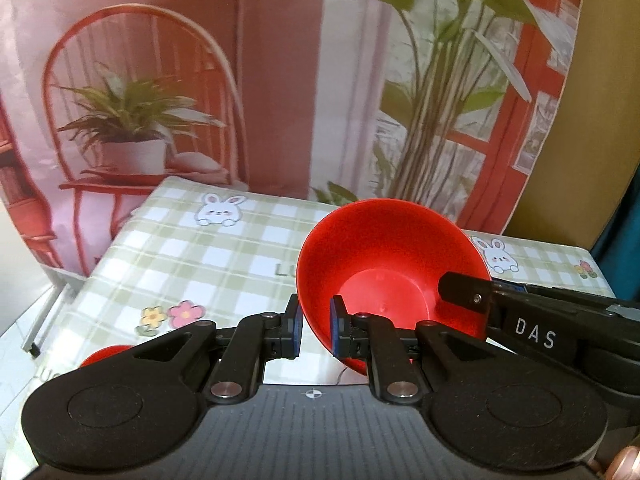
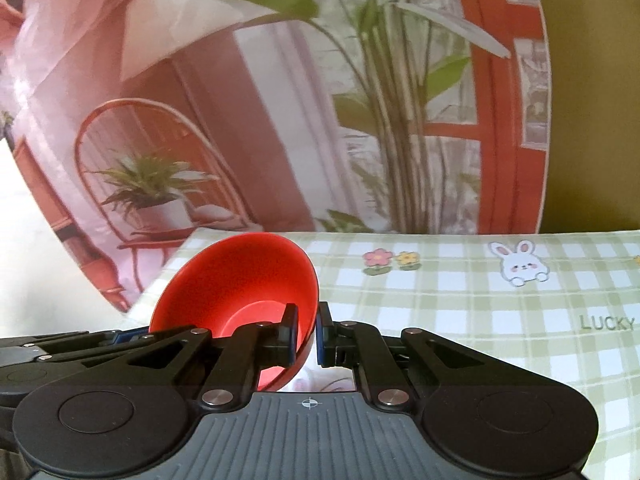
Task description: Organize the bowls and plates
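From the left wrist, the left gripper (image 1: 314,330) pinches the near rim of a glossy red plastic bowl (image 1: 394,268), jaws nearly closed on its wall; the bowl hangs tilted above the green-checked tablecloth (image 1: 208,248), mouth toward the camera. The right gripper (image 1: 466,294) grips the opposite rim. A second red dish (image 1: 106,354) peeks out low on the left, nearer the left hand.

From the right wrist, the right gripper (image 2: 306,338) clamps the bowl's (image 2: 240,280) right-hand rim likewise, so the bowl spans between both.

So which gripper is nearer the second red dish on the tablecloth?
Left. The left gripper clamps the red bowl by its rim on the side toward that second red dish; the right gripper clamps the opposite rim, farther away.
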Motion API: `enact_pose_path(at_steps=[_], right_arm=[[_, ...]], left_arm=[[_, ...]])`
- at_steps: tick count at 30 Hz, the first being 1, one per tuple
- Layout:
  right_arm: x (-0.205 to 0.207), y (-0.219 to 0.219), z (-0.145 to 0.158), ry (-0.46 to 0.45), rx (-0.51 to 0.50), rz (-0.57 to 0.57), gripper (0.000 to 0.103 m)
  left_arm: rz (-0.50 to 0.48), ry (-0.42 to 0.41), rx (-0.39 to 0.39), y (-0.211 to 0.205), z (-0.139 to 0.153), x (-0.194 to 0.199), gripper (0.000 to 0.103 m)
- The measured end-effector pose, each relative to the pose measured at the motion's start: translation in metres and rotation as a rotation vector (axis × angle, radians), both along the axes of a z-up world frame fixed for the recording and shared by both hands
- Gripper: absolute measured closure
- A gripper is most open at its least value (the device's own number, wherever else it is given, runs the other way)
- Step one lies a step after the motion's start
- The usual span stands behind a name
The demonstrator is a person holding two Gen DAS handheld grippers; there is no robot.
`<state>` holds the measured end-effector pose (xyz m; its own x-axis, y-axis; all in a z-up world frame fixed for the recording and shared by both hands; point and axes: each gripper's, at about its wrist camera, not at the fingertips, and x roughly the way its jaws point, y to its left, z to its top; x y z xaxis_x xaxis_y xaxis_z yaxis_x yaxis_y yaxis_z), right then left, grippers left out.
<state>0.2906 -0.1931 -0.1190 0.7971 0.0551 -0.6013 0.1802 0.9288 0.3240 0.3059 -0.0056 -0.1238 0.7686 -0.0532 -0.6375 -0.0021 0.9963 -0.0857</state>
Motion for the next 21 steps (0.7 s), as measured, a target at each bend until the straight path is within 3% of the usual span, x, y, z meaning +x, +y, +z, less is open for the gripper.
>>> enact_pose_path(at_steps=[21], right_arm=[[0.007,0.11,-0.001,0.02,0.01,0.164,0.094]], left_arm=[[0.147,0.014,-0.033,0.093,-0.012,-0.053,0.088]])
